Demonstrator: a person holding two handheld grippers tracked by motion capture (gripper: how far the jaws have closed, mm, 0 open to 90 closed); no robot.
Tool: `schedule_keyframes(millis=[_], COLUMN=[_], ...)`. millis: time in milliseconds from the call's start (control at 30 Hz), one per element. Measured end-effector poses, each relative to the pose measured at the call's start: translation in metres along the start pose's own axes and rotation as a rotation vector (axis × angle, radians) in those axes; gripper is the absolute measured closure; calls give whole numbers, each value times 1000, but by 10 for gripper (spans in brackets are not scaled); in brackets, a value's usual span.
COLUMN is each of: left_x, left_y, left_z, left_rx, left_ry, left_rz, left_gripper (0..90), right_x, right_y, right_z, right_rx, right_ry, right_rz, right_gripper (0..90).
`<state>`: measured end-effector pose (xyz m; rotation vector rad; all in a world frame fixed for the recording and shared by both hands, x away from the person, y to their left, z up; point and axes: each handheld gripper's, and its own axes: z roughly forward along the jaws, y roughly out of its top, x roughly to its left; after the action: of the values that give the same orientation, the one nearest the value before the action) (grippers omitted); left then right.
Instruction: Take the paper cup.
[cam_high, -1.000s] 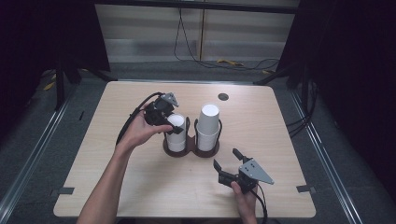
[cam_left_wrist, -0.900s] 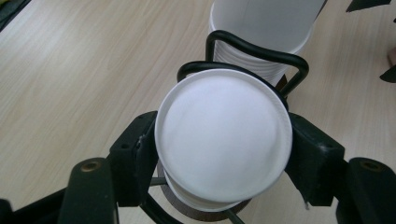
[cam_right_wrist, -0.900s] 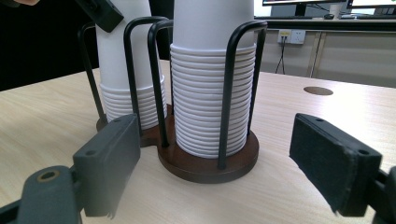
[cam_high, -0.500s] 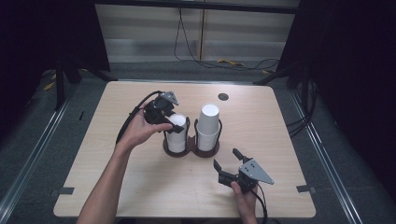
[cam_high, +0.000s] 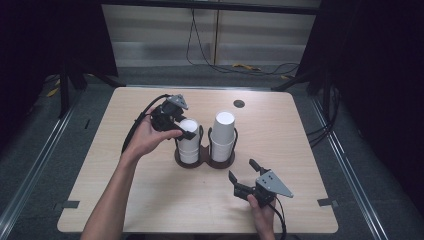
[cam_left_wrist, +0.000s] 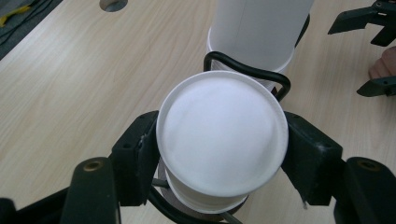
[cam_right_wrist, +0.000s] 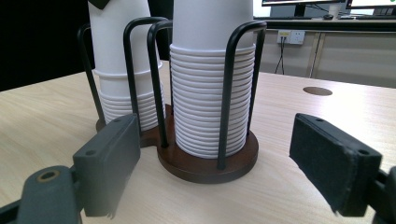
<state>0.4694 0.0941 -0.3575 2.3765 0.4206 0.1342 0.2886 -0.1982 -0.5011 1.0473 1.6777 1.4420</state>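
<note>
High view: a pale wooden table (cam_high: 150, 200) carries a dark round-based holder of black wire hoops (cam_high: 204, 159) near its middle, with two stacks of upside-down white paper cups side by side. The left tongs (cam_high: 186, 131), held in the person's left hand (cam_high: 145, 140), are at the top of the left stack of white paper cups (cam_high: 188, 142), one jaw on each side of the uppermost cup. The right stack of white paper cups (cam_high: 223, 136) stands taller. The right tongs (cam_high: 242, 169) rest low on the table nearer the person, well apart from the holder, jaws spread.

Left gripper view: both black jaws press the sides of the top white cup (cam_left_wrist: 222, 140), whose round bottom faces the camera; the tongs are clamped on it. The taller stack (cam_left_wrist: 257, 32) rises just behind, and a black wire hoop (cam_left_wrist: 247, 74) passes between them.

Right gripper view: the jaws stand wide apart with nothing between them, facing the holder's brown wooden base (cam_right_wrist: 205, 165). The nearer stack (cam_right_wrist: 208, 93) shows many nested rims.
</note>
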Motion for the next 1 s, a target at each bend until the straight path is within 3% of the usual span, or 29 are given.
schedule_keyframes(millis=[800, 1000], left_x=[-4, -1], left_y=[3, 3], left_z=[-23, -27], left_rx=[-103, -106], left_ry=[9, 5], left_rz=[-5, -12], left_gripper=[340, 340], right_x=[0, 0], right_y=[0, 0], right_z=[0, 0], right_rx=[-1, 2], right_ry=[-1, -1], right_rz=[-1, -2], right_gripper=[159, 159])
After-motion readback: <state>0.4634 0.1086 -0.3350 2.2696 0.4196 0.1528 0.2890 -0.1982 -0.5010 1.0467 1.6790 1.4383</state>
